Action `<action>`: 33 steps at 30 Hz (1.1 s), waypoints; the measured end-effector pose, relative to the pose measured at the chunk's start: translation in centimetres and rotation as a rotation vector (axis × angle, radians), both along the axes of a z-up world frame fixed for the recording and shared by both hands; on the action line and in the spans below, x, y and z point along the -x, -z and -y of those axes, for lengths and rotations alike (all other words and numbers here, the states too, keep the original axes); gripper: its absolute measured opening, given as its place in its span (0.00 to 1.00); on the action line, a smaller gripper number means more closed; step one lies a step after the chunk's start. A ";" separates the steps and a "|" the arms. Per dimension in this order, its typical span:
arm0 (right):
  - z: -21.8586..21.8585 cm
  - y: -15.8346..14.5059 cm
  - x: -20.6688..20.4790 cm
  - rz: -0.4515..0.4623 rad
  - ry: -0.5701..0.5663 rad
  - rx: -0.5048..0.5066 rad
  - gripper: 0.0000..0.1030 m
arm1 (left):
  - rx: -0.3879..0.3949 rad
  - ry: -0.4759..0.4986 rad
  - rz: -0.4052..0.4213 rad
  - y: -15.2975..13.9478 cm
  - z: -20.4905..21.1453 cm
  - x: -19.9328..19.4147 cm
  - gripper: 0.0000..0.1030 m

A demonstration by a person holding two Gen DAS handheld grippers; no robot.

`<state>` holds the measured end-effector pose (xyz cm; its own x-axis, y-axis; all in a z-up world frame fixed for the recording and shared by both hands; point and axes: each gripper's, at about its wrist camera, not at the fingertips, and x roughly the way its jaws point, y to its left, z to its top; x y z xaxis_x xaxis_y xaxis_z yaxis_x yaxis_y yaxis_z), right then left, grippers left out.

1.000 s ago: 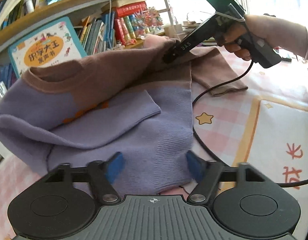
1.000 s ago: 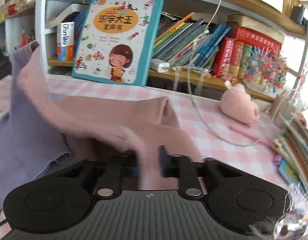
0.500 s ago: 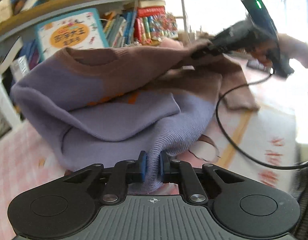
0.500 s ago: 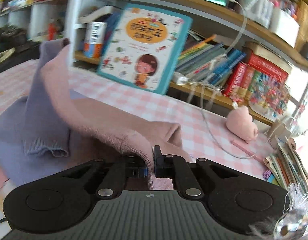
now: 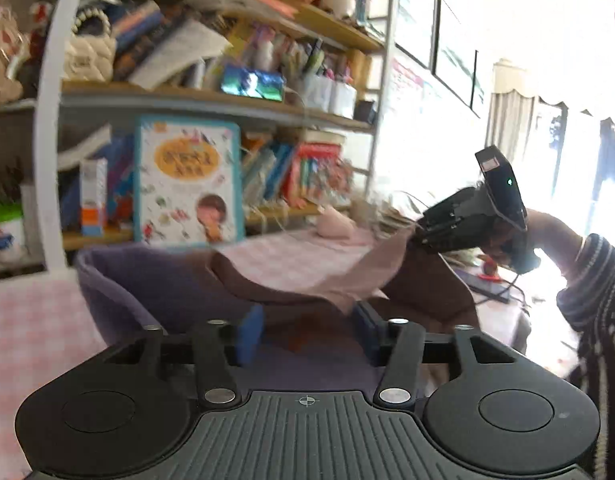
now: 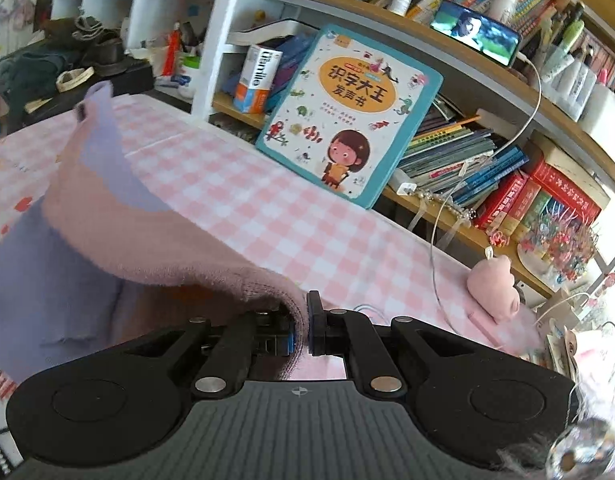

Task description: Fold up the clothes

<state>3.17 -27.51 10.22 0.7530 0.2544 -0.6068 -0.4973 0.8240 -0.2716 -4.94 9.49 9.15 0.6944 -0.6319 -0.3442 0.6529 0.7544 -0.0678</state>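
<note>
A purple and pink-brown knit sweater (image 5: 167, 292) hangs bunched above the pink checked tablecloth (image 5: 27, 340). My left gripper (image 5: 307, 332) is open, its blue pads (image 5: 249, 334) apart, with sweater fabric lying just beyond and below them. At the right of the left wrist view, my right gripper (image 5: 419, 236) pinches the pink-brown edge and holds it up. The right wrist view shows the right gripper (image 6: 301, 328) shut on a fold of the pink part of the sweater (image 6: 107, 220), which drapes away to the left over the tablecloth (image 6: 287, 220).
A crowded bookshelf runs along the table's far side, with a teal picture book (image 6: 347, 120) leaning on it. A pink plush toy (image 6: 493, 284) and a white cable (image 6: 435, 240) lie at the back right. A person's striped sleeve (image 5: 599, 280) is at the right.
My left gripper, shut on the purple hem half a second ago, now stands open and points higher. The right gripper stays shut on the pink edge and has lifted it.
</note>
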 end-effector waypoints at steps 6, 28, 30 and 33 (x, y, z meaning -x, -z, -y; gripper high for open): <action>1.4 -0.5 -3.8 -0.027 0.038 -0.065 0.06 | -0.059 -0.048 -0.026 1.8 1.1 -3.4 0.51; 0.1 7.5 -23.1 -0.016 0.154 0.365 0.47 | -0.253 -0.342 -0.207 8.5 1.5 -17.5 0.50; 0.1 7.6 -23.1 -0.003 0.146 0.409 0.47 | -0.258 -0.346 -0.204 8.6 1.5 -17.4 0.50; 1.1 6.3 -22.0 -0.052 0.154 0.332 0.47 | -0.250 -0.351 -0.196 8.2 1.5 -16.9 0.51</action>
